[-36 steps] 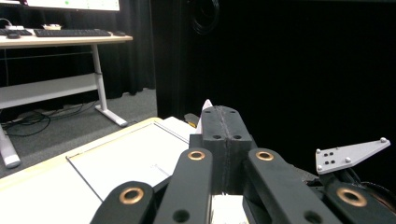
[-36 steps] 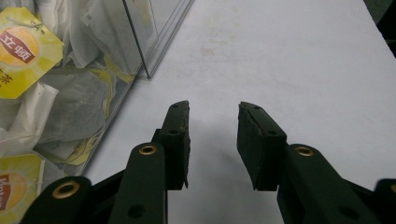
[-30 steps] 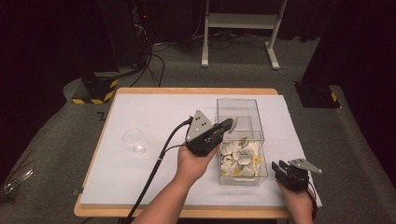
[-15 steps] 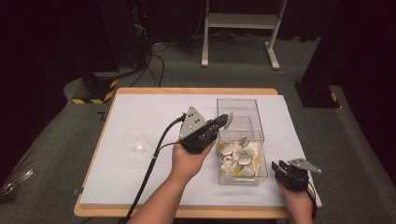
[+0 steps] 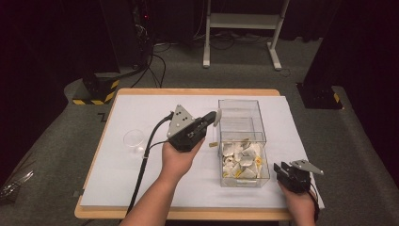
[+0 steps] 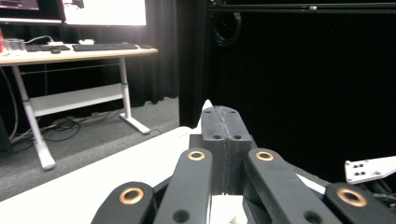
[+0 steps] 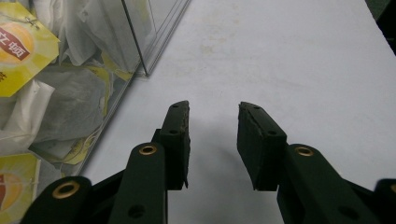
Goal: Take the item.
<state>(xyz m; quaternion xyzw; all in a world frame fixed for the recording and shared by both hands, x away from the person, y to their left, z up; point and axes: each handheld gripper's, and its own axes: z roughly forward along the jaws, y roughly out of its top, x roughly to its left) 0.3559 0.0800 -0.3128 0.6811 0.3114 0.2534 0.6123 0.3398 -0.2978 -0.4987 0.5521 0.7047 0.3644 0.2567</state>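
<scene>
A clear plastic box (image 5: 244, 110) stands right of the table's middle, its near half piled with tea bags (image 5: 241, 159) that have yellow tags. My left gripper (image 5: 211, 118) hovers just left of the box, shut on a white tea bag (image 5: 218, 116) whose tag (image 5: 213, 144) hangs below on its string. In the left gripper view the jaws (image 6: 223, 112) are pressed together with a white corner of the bag (image 6: 206, 105) poking out past them. My right gripper (image 5: 281, 168) rests low at the box's near right corner, open, with bare white table between its jaws (image 7: 214, 109).
A small clear cup (image 5: 134, 138) sits on the white table cover (image 5: 141, 179) at the left. The box's far half holds nothing. Dark floor, cables and a desk frame (image 5: 240, 23) lie beyond the table. Tea bags (image 7: 51, 93) press against the box wall beside my right gripper.
My left gripper has drifted left and a little up, away from the box, carrying the tea bag. The right gripper has stayed where it was.
</scene>
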